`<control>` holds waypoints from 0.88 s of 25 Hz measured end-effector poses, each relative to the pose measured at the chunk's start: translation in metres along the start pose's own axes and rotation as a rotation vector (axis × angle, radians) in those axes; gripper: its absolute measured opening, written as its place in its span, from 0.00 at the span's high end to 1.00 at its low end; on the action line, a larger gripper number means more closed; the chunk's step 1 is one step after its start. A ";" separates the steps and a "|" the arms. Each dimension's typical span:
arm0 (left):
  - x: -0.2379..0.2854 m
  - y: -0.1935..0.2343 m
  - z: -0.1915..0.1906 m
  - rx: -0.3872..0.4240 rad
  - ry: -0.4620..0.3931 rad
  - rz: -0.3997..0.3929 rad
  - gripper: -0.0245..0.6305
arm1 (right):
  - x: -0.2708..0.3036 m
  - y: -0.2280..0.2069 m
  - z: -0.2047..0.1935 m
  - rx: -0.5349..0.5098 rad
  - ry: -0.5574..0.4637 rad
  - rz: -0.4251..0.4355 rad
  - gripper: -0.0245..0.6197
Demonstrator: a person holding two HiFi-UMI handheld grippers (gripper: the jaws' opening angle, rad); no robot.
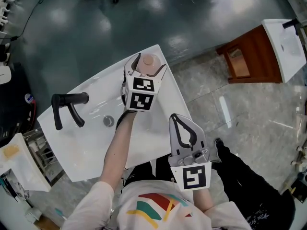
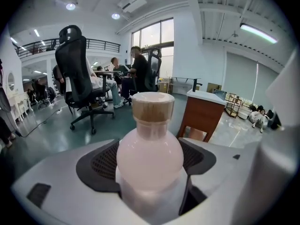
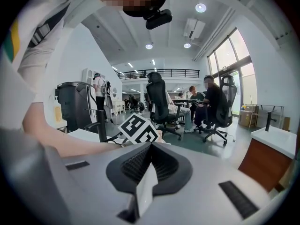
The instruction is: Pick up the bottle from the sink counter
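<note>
Closest to me, my right gripper [image 1: 175, 120] hangs with its jaws pressed together on nothing. It is well right of the black lever tap [image 1: 67, 107] and nearer to me, at the near edge of the white sink bench [image 1: 91, 152]. Farther out, right of the tap and beyond it, my left gripper [image 1: 147, 66] is clamped on the pale pink round-shouldered bottle with a tan cap [image 2: 150, 156]. The bottle stands upright between the pads, long axis vertical, at the bench's far corner. I cannot tell whether its base has cleared the bench. I judge the coming move to be a straight lift by the left arm alone.
</note>
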State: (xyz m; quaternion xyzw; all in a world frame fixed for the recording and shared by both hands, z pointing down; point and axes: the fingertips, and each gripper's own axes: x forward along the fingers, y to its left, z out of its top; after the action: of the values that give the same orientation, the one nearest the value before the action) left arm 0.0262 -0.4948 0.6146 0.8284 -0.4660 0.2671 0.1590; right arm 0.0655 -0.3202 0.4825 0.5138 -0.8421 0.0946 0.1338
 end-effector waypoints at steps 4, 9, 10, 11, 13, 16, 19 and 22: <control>0.000 0.000 -0.001 -0.004 0.006 -0.003 0.38 | -0.002 0.001 -0.001 -0.004 0.003 -0.004 0.94; -0.002 0.001 -0.001 0.002 0.000 0.005 0.38 | -0.005 0.003 -0.003 -0.005 0.007 -0.001 0.94; -0.003 0.001 0.000 0.002 -0.006 0.009 0.38 | -0.006 0.003 -0.003 -0.005 0.008 0.001 0.94; -0.005 0.001 0.002 0.002 -0.017 0.012 0.38 | -0.006 0.003 -0.002 -0.008 0.009 0.003 0.94; -0.011 0.002 0.011 -0.006 -0.057 0.020 0.38 | -0.006 0.002 0.000 -0.018 0.007 0.008 0.94; -0.027 0.007 0.032 -0.018 -0.106 0.039 0.38 | -0.007 0.001 0.009 -0.030 -0.013 0.008 0.94; -0.052 0.012 0.055 -0.024 -0.151 0.063 0.38 | -0.008 0.003 0.026 -0.044 -0.048 0.007 0.94; -0.083 0.019 0.079 -0.026 -0.194 0.092 0.38 | -0.010 0.010 0.050 -0.069 -0.091 0.015 0.94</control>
State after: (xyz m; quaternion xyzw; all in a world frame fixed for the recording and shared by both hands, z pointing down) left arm -0.0021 -0.4882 0.5016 0.8259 -0.5202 0.1866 0.1117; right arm 0.0543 -0.3222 0.4322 0.5063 -0.8540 0.0432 0.1122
